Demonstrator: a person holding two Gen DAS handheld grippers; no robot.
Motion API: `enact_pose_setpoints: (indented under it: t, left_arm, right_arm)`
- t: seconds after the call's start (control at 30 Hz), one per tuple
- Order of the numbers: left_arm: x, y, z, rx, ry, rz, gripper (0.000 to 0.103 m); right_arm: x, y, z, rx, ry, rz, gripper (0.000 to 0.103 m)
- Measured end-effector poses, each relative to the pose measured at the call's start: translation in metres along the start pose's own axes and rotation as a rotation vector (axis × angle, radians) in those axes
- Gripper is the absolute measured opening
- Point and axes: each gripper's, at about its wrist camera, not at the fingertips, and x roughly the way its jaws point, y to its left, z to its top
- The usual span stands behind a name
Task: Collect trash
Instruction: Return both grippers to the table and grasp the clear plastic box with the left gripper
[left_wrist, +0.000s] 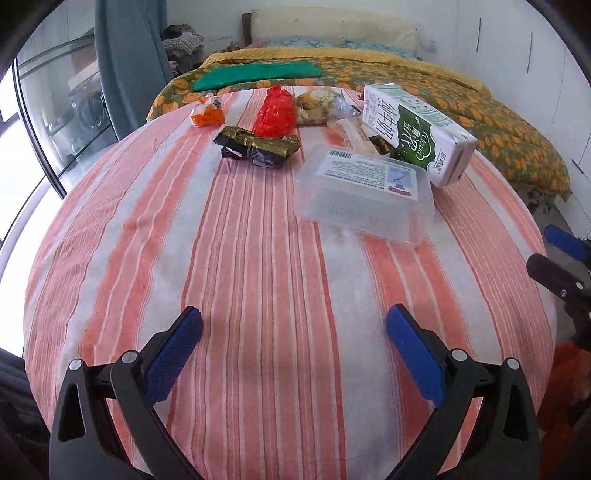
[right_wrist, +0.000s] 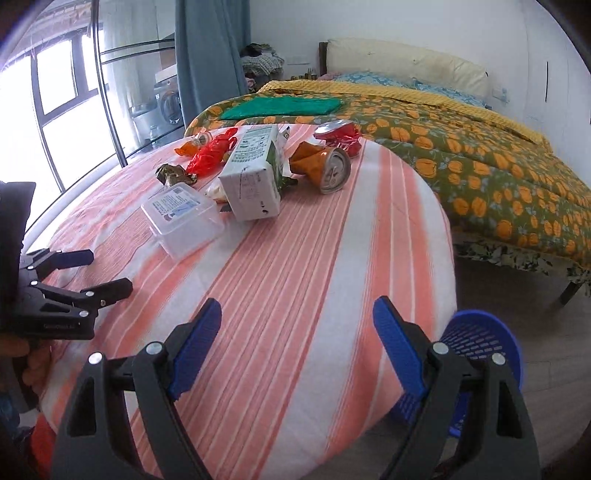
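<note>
Both wrist cameras look forward and down along their tools over the worktop (left_wrist: 258, 258) from its near edge, sharing the carton (left_wrist: 413, 133) and the bed (right_wrist: 480, 166) behind.

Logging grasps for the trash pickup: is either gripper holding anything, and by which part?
Nothing is held. The left gripper and right gripper are both open over the striped tablecloth.

Bright window (right_wrist: 55, 85) daylight from the left — fisheye-bent edges.
</note>
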Motion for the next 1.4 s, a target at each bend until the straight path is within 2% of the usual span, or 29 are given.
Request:
enact_pose_setpoints:
  t: [0.17, 0.27, 0.4, 0.53, 0.6, 0.77, 0.93, 1.13, 1.17, 1.23, 1.33, 1.4]
  left_arm:
    - [0.000, 0.000, 0.000, -0.007, 0.004, -0.010, 0.099]
    - [0.000, 0.000, 0.001, -0.008, 0.004, -0.010, 0.099]
    - [-0.007, -0.008, 0.000, 0.019, -0.024, 0.006, 0.098]
    - [-0.013, -0.030, 0.013, 0.027, -0.057, -0.051, 0.098]
    - [-0.006, -0.042, 0.024, 0.023, -0.039, -0.072, 0.098]
    - [0.028, -0.051, 0.048, -0.047, 0.034, -0.022, 0.098]
    - [0.024, -0.013, 0.043, -0.149, 0.050, 0.024, 0.099]
    - [0.001, 0.070, 0.011, -0.235, 0.064, 0.138, 0.098]
    - [-0.003, 0.077, 0.009, -0.250, 0.064, 0.133, 0.098]
    - [-0.012, 0.082, 0.008, -0.277, 0.040, 0.056, 0.098]
    - [-0.021, 0.057, 0.022, -0.269, 0.019, -0.145, 0.098]
    - [-0.021, 0.034, 0.037, -0.222, 0.006, -0.184, 0.098]
  right_arm:
    - [-0.010, 0.000, 0.000, 0.007, -0.003, 0.014, 0.082]
    - [-0.016, 0.002, 0.005, -0.022, -0.037, 0.005, 0.082]
    - [-0.012, -0.007, 0.008, 0.013, -0.043, 0.014, 0.082]
    - [-0.015, -0.022, 0.013, 0.083, -0.073, 0.013, 0.082]
    - [-0.016, -0.029, 0.014, 0.118, -0.084, 0.018, 0.082]
    - [-0.016, -0.034, 0.013, 0.106, -0.092, 0.003, 0.082]
    - [-0.019, -0.037, 0.013, 0.112, -0.092, 0.012, 0.082]
    - [-0.026, -0.028, 0.015, 0.090, -0.108, 0.047, 0.082]
    - [-0.026, -0.026, 0.015, 0.086, -0.108, 0.050, 0.082]
    - [-0.025, -0.021, 0.015, 0.073, -0.106, 0.052, 0.082]
    - [-0.021, -0.019, 0.012, 0.071, -0.095, 0.047, 0.082]
    - [-0.019, -0.020, 0.011, 0.080, -0.087, 0.042, 0.082]
